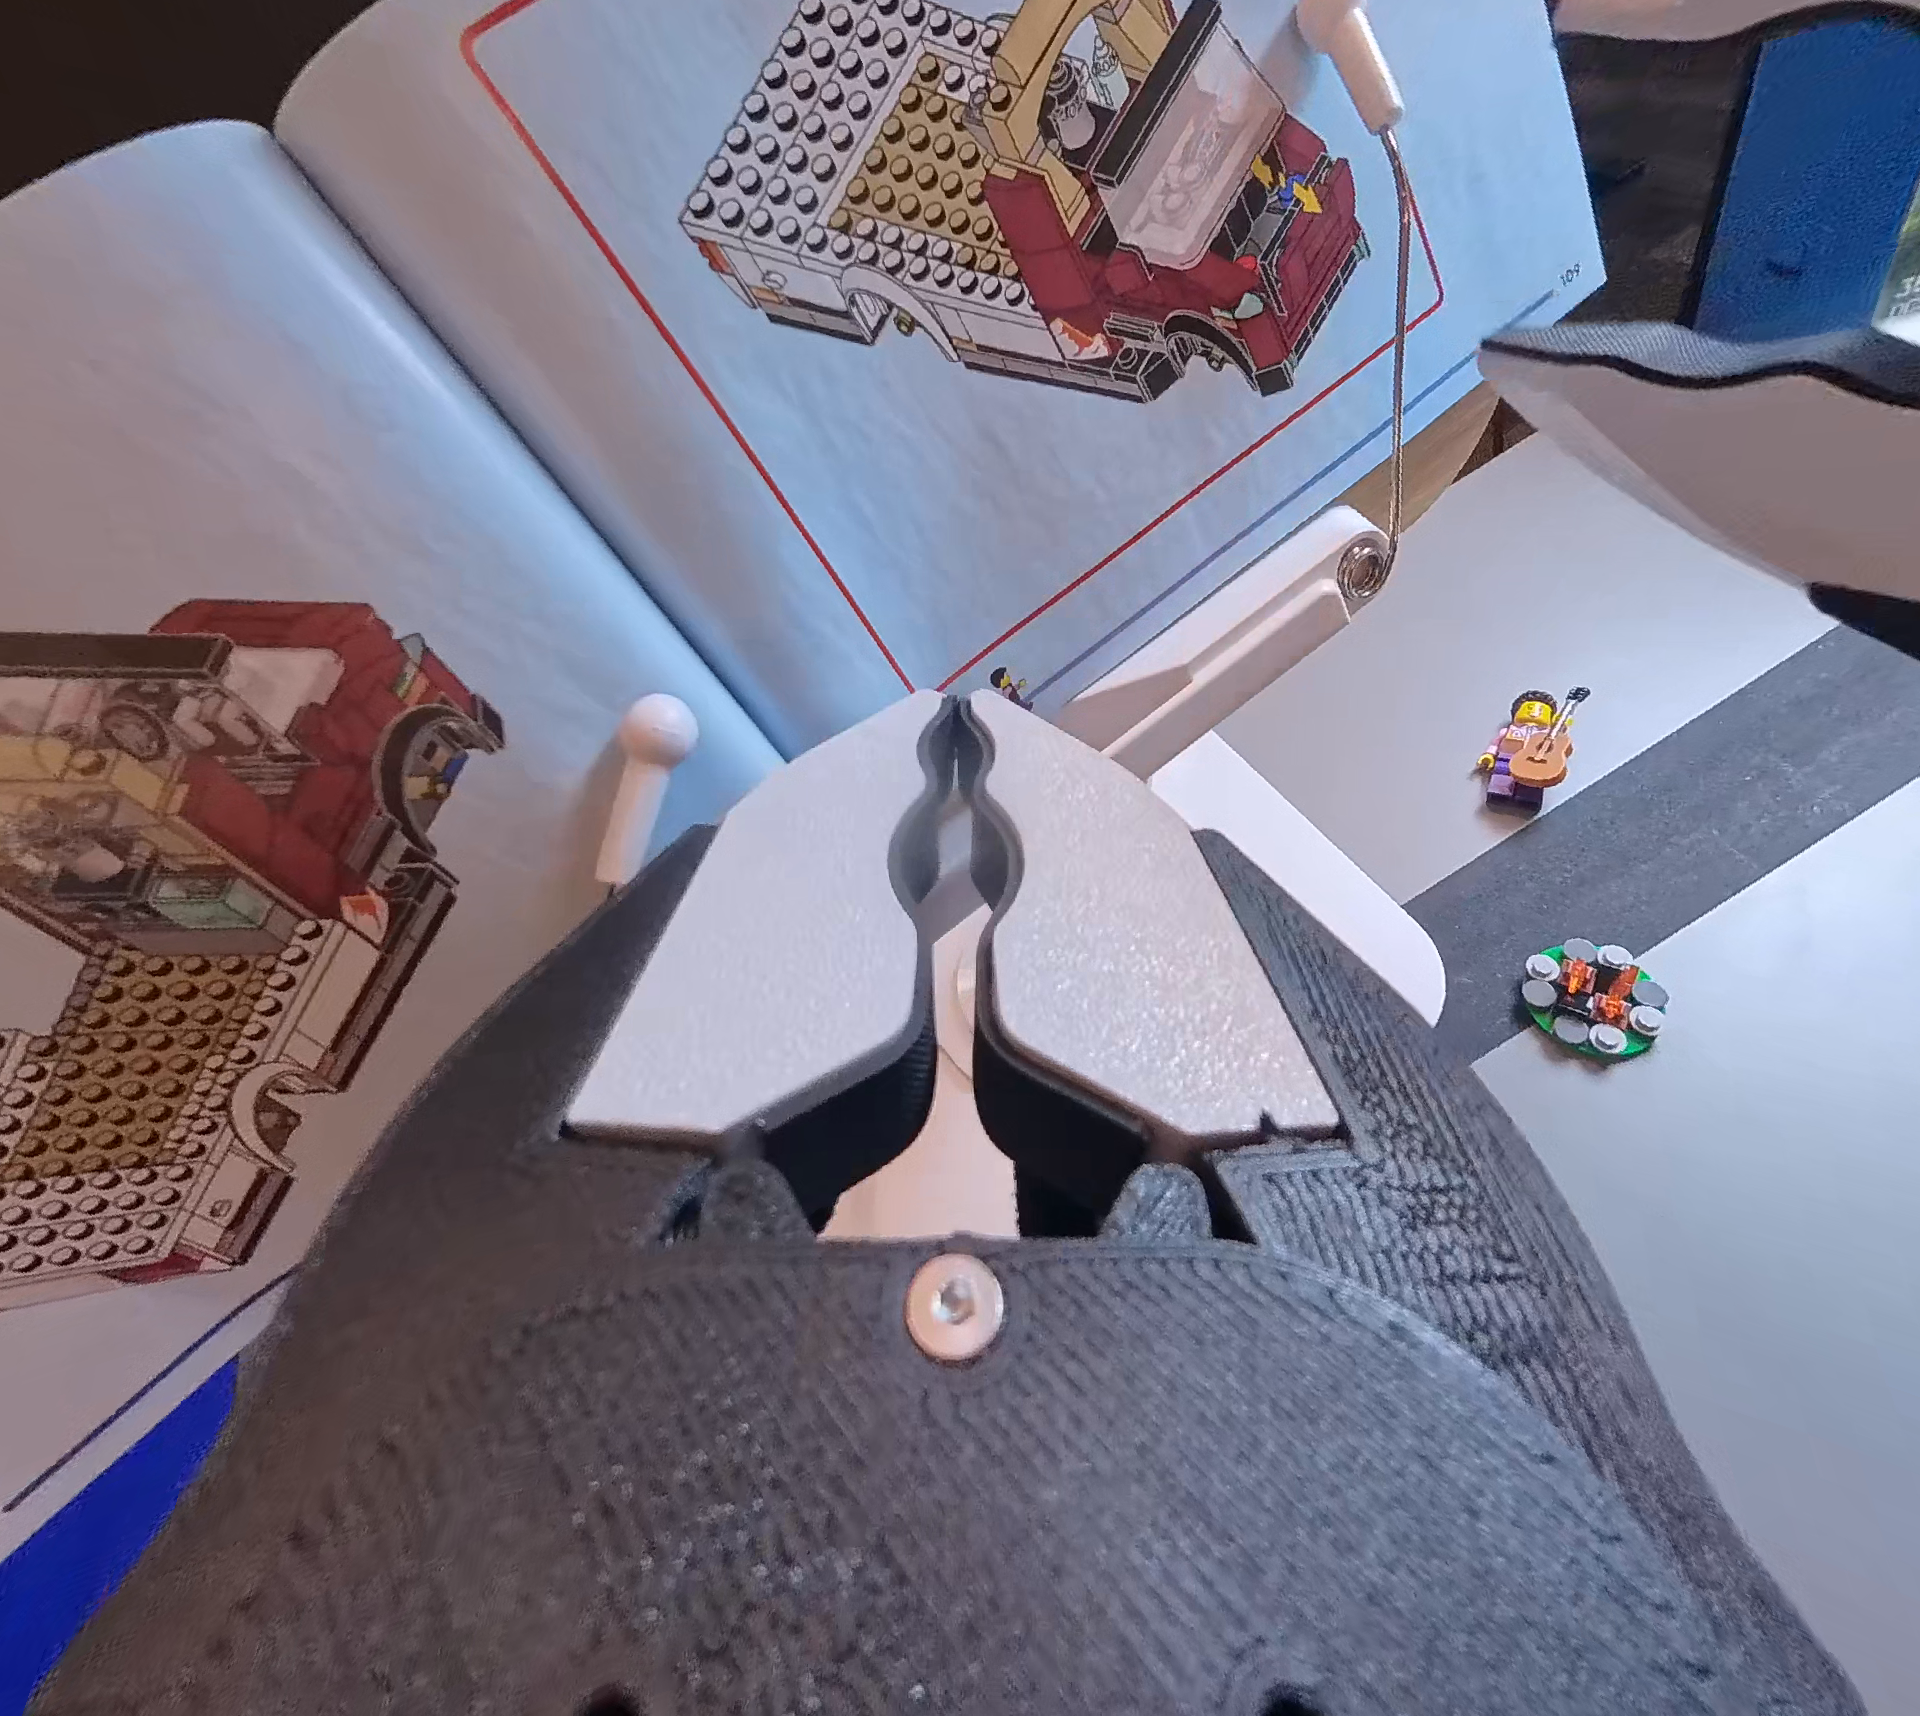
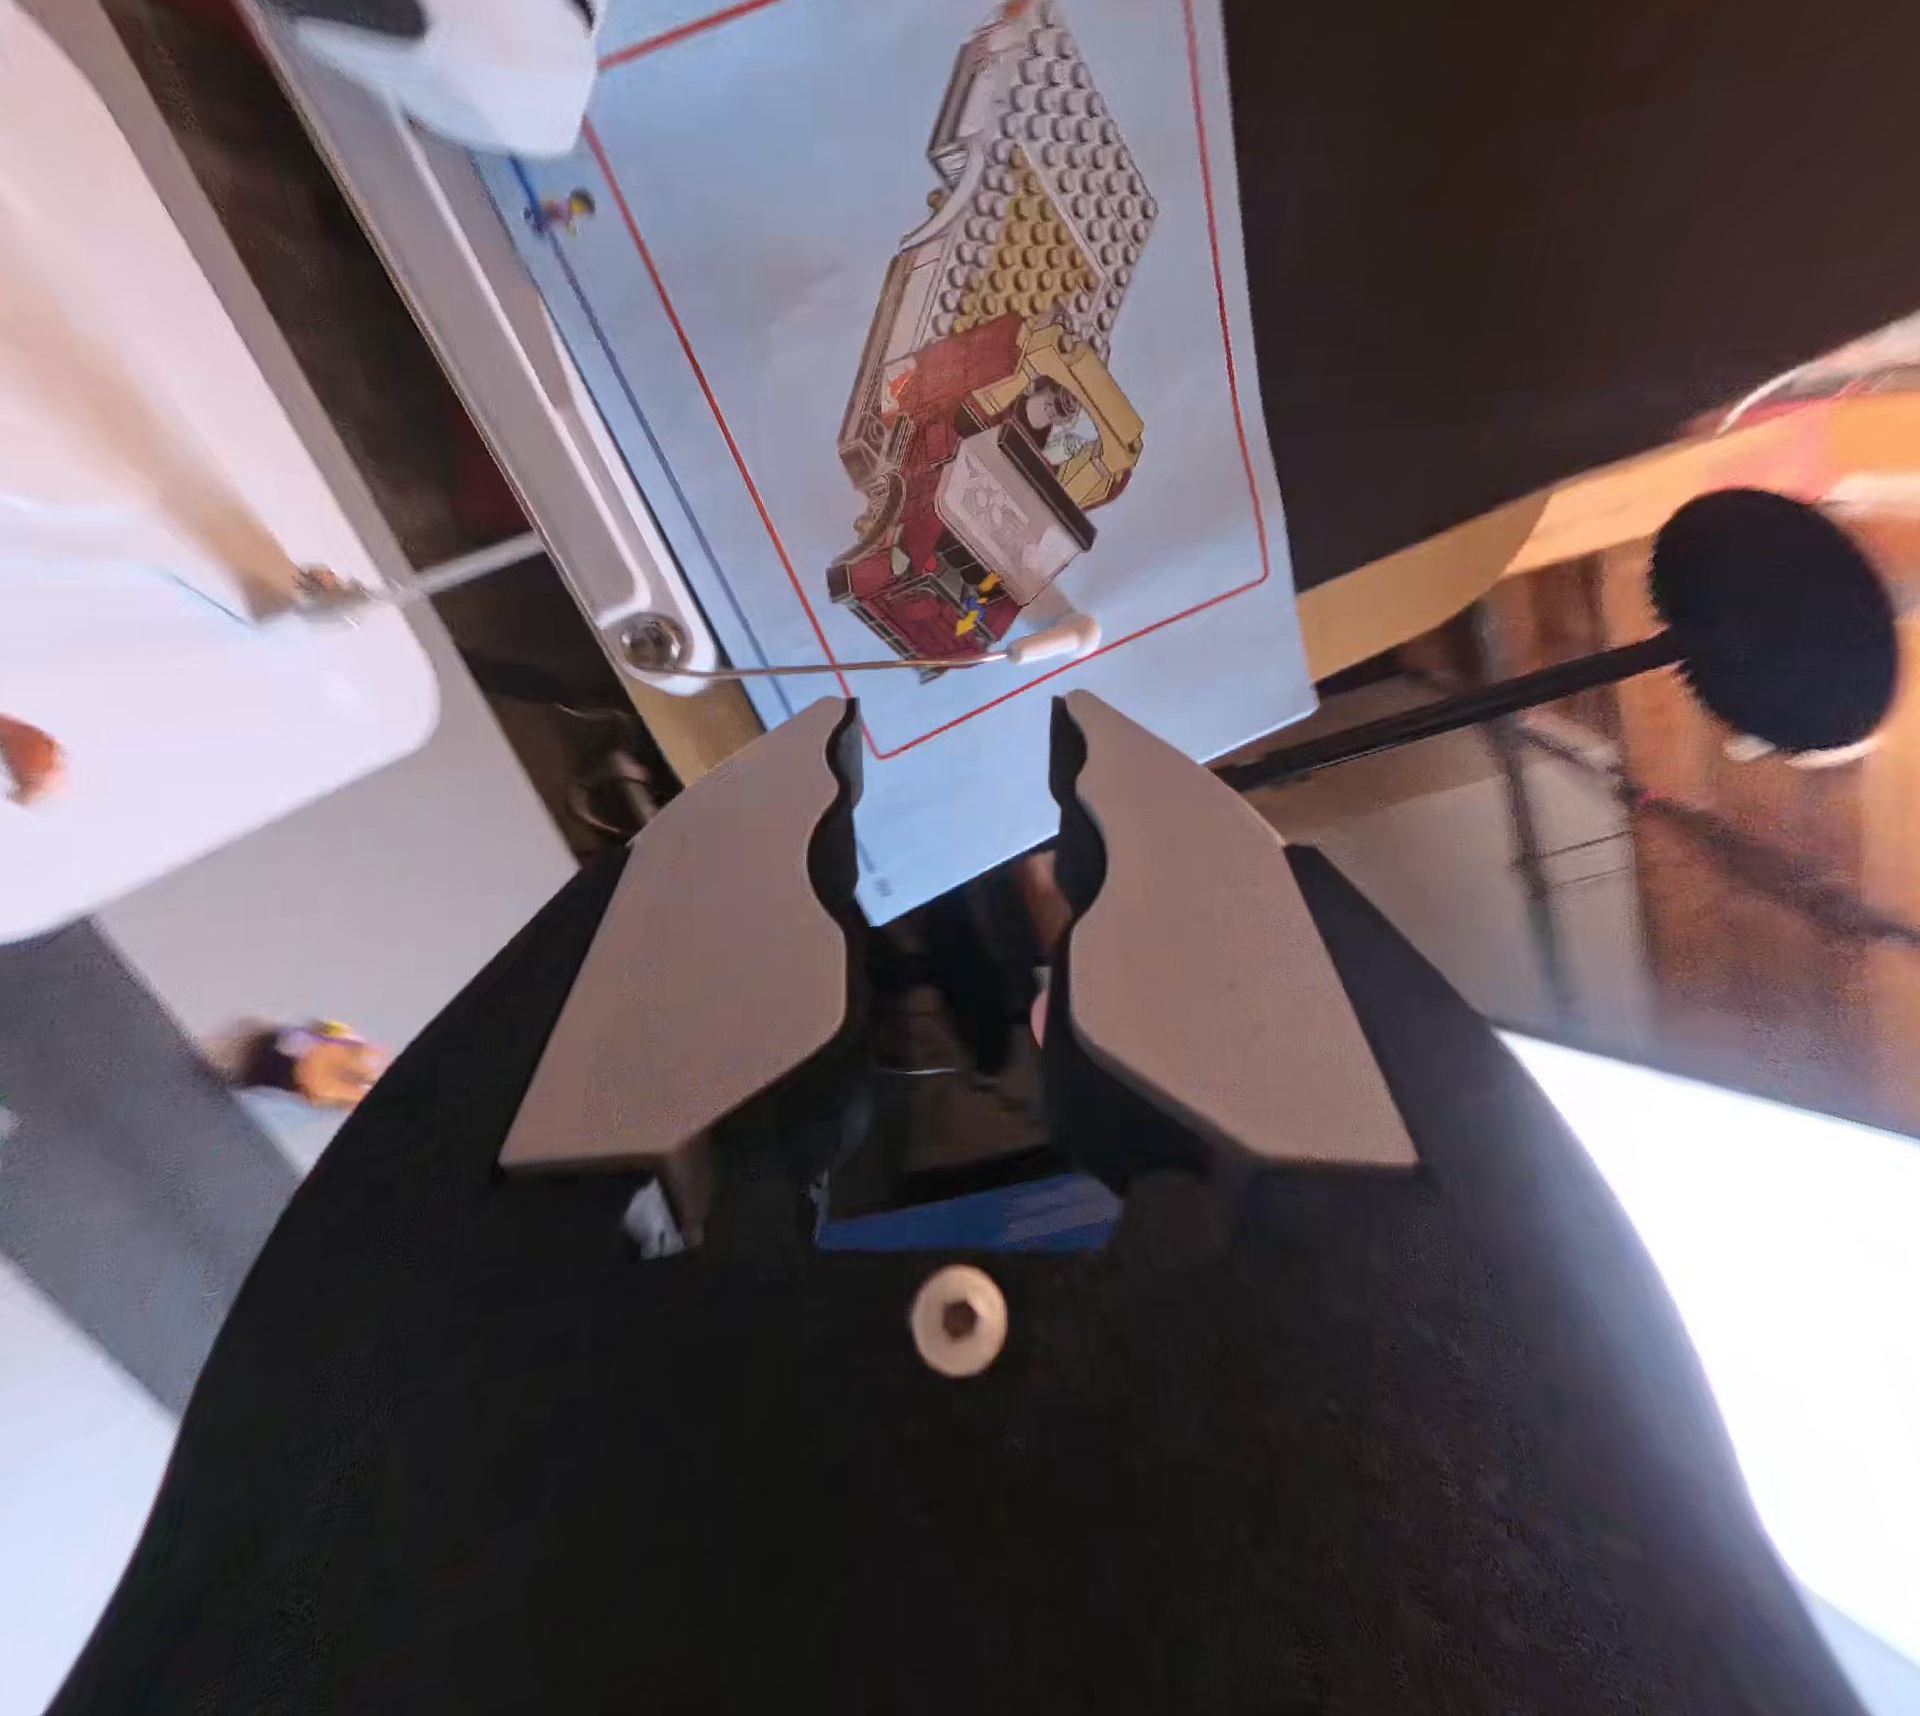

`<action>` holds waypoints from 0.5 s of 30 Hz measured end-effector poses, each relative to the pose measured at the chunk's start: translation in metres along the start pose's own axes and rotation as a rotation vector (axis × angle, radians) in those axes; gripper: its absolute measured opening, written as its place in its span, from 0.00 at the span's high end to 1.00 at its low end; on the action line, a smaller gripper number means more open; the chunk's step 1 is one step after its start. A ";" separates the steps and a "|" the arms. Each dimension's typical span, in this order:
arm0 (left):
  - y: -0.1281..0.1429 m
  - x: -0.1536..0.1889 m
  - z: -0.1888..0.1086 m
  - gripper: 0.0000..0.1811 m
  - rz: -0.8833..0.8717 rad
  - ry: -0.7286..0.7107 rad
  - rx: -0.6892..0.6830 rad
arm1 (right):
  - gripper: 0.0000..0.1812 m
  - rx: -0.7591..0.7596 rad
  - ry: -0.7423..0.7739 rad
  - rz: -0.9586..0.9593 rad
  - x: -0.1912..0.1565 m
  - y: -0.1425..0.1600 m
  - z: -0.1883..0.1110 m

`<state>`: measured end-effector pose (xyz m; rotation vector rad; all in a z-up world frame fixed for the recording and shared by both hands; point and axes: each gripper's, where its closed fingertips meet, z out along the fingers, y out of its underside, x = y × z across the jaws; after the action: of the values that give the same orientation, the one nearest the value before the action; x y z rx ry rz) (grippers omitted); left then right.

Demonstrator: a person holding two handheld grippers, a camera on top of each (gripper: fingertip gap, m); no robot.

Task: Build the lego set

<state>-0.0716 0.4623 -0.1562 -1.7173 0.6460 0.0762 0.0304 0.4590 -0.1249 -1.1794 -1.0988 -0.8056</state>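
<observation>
I'm at the instruction booklet [image 1: 935, 471]: left tongs [image 1: 961, 716] pressed together, right tongs [image 2: 954, 716] spread, empty. Probably turning the page next.

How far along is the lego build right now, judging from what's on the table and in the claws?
Done: a guitar minifigure and a small round campfire build sit finished on the table. In hand: nothing; the left claw is shut and empty near the open instruction booklet, and the right claw is open at the page's edge. Left: the truck drawn on the page isn't visible as a real model.
</observation>
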 end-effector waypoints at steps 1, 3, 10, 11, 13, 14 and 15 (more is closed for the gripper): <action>0.000 0.000 -0.001 1.00 -0.007 0.001 0.005 | 0.80 0.007 -0.030 0.131 -0.003 -0.001 -0.004; -0.003 0.001 -0.006 1.00 -0.023 0.003 0.036 | 0.79 0.026 -0.080 0.365 -0.009 -0.002 -0.013; -0.001 -0.011 -0.045 1.00 -0.148 -0.017 0.140 | 0.79 0.117 -0.171 0.931 -0.024 -0.013 -0.056; 0.001 -0.014 -0.051 1.00 -0.165 -0.021 0.152 | 0.79 0.125 -0.184 0.984 -0.027 -0.014 -0.063; 0.005 -0.022 -0.064 1.00 -0.192 -0.042 0.178 | 0.78 0.140 -0.205 1.053 -0.029 -0.017 -0.078; 0.008 -0.026 -0.071 1.00 -0.206 -0.049 0.187 | 0.78 0.145 -0.214 1.073 -0.029 -0.018 -0.086; 0.011 -0.031 -0.078 1.00 -0.224 -0.057 0.196 | 0.78 0.150 -0.224 1.092 -0.029 -0.019 -0.093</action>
<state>-0.1251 0.4005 -0.1333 -1.5809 0.4023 -0.0930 0.0256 0.3624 -0.1485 -1.5070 -0.5136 0.2537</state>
